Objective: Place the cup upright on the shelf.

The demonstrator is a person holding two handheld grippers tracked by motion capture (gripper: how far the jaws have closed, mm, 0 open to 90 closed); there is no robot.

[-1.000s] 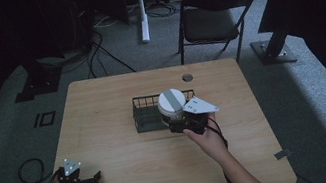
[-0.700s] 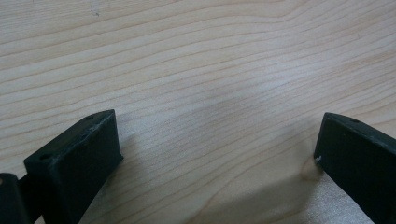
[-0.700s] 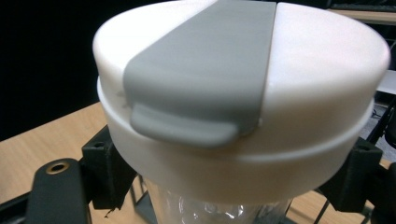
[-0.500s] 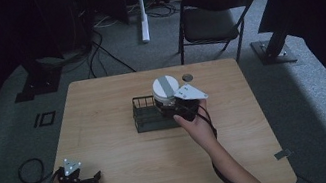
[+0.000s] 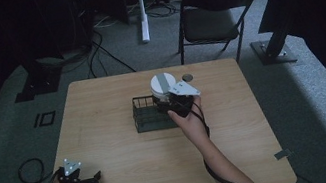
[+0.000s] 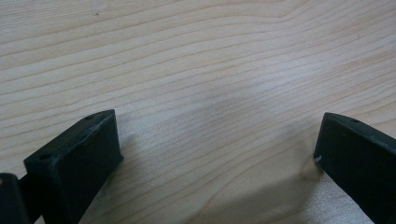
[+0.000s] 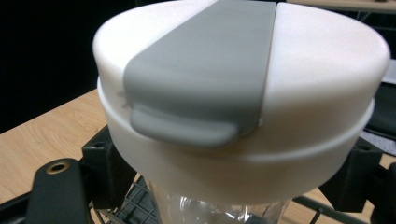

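Note:
A clear bottle with a white lid (image 5: 162, 84) and a grey flip strap (image 7: 205, 70) hangs above the right end of a black wire basket (image 5: 147, 120). My right gripper (image 5: 176, 101) is shut on the bottle's clear body (image 7: 205, 211) just under the lid, with one jaw on each side. In the right gripper view the basket's wires (image 7: 133, 205) show below the bottle. My left gripper (image 5: 90, 179) rests on the table's front left corner. It is open, with bare wood between its fingers (image 6: 79, 158).
A small dark round object (image 5: 188, 77) lies on the wooden table (image 5: 102, 102) behind the basket. A folding chair (image 5: 211, 17) stands beyond the far edge. Cables run over the floor at the left.
My right gripper has lifted the bottle up and back, out of the basket. The left gripper has stayed where it was.

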